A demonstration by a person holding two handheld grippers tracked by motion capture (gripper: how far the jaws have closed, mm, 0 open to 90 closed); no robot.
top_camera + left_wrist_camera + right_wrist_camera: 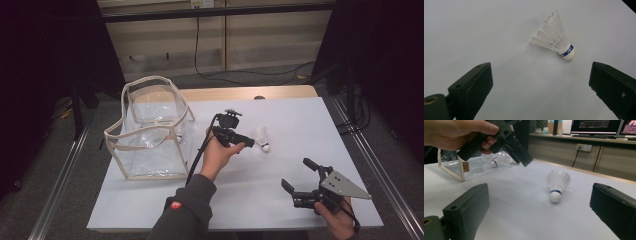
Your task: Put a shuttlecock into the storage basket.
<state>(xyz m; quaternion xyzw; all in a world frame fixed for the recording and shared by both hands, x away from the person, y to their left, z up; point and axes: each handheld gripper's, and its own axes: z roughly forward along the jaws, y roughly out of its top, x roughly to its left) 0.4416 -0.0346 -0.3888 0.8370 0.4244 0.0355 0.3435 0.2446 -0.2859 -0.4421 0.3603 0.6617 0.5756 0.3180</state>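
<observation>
The shuttlecock (261, 139) lies on its side on the white table (300, 120), just ahead of my left gripper (239, 141), whose jaws are spread wide with nothing between them. To take it well, I'd come down so the jaws straddle the cork tip, not the feathers, and close gently. It has white feathers, a blue band and a rounded white cork. My right gripper (296, 175) hangs near the table's front edge, also spread. A clear bag (150, 130) stands off to the left.
</observation>
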